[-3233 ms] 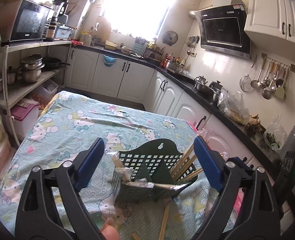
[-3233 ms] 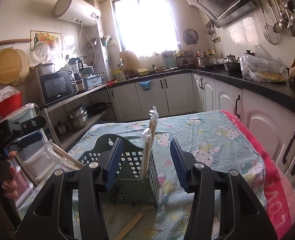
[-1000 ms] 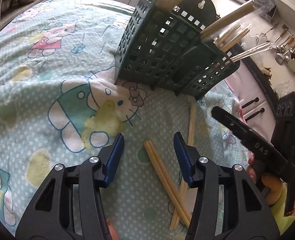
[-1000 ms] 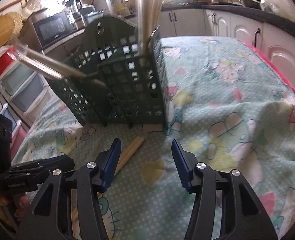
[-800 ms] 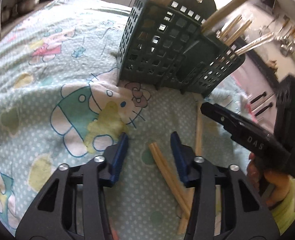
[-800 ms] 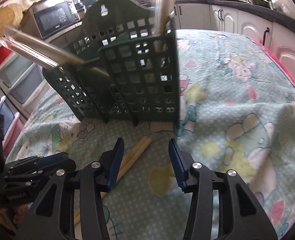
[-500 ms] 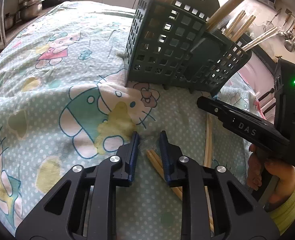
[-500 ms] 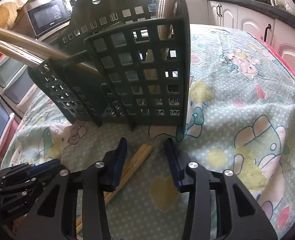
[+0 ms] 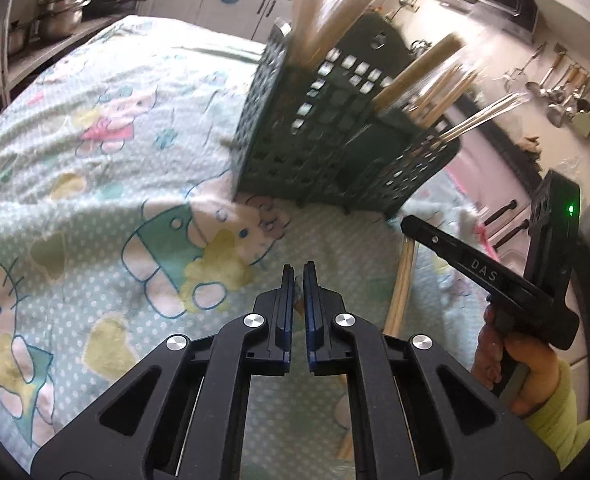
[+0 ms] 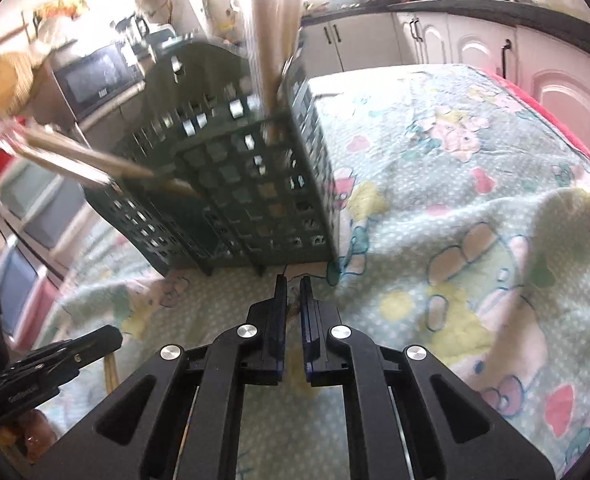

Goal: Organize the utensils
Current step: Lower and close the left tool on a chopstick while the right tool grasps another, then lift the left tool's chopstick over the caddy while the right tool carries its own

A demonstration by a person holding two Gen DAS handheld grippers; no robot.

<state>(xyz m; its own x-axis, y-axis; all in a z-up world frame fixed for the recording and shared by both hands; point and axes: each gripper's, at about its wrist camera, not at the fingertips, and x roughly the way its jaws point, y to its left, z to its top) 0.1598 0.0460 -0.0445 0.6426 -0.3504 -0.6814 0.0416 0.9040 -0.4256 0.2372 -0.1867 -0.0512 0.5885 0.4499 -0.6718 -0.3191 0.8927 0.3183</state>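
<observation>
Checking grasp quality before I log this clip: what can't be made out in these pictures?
- Left wrist view: whether the left gripper holds chopsticks; its own pads hide the gap.
- Right wrist view: what sits in the right gripper; only a sliver shows.
- Both views: the holder contents, motion-blurred.

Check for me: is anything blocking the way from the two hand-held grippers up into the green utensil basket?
Nothing visible lies on the cloth between them. The left hand-held gripper and right hand-held gripper are shut on chopsticks just short of the basket. Only the chopsticks already leaning out of its top crowd the openings.
</observation>
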